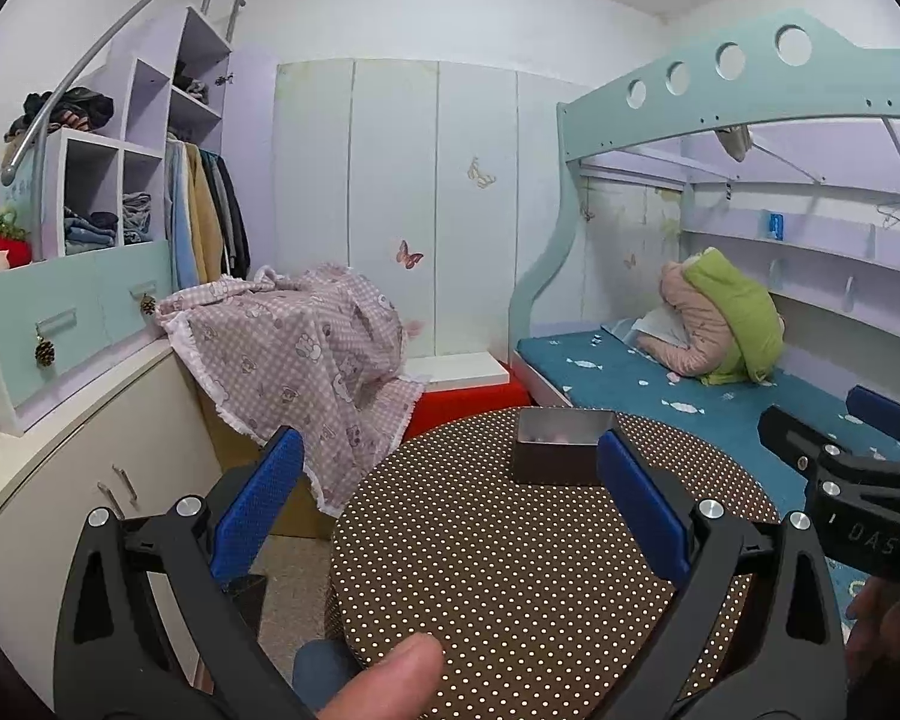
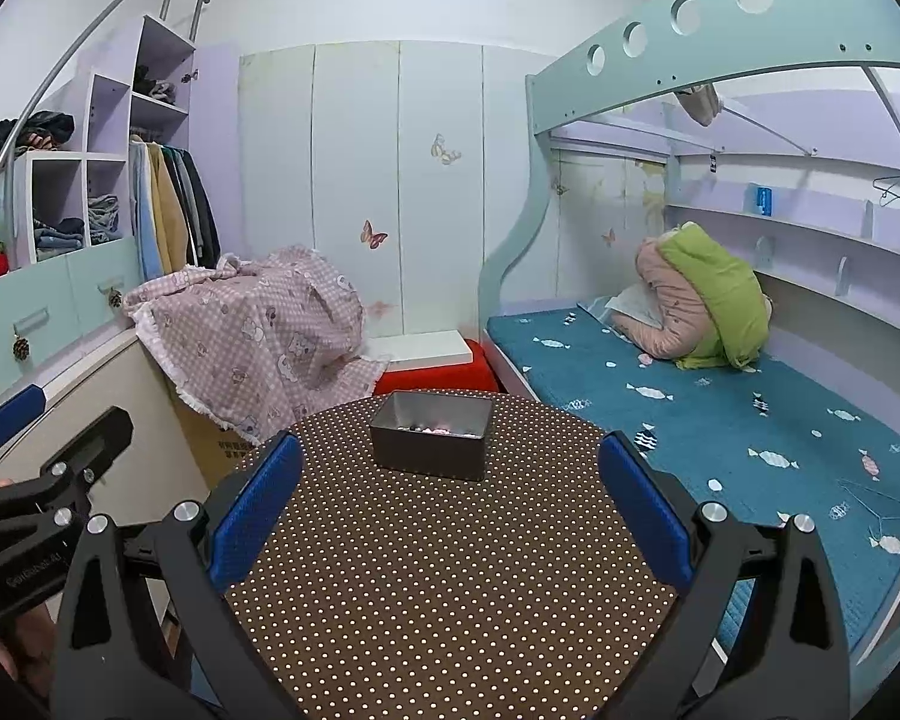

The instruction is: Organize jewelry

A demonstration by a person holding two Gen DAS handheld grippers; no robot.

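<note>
A round table covered in brown cloth with small pale dots filled the space between and ahead of both pairs of fingers. The room behind it was a bedroom: a white wardrobe with butterfly stickers stood straight ahead beyond the fingertips, a bunk bed with a teal candy-print mattress ran off past the right-hand fingers, and a pink checked blanket lay draped over something past the left-hand fingers, with open shelves of folded clothes above it. On the bed sat a heap of pink and green bedding. A dark metal tin stood uncovered on the far part of the table, ahead of the right gripper and roughly centred between its fingers; in the left wrist view it sat just beyond the tip of the right-hand finger. Inside the tin lay a few small pale and pinkish jewelry pieces, too small to tell apart. The left gripper had its blue pads spread wide with nothing between them, and the right gripper was spread just as wide and empty. A thumb showed at the bottom of the left wrist view.
</note>
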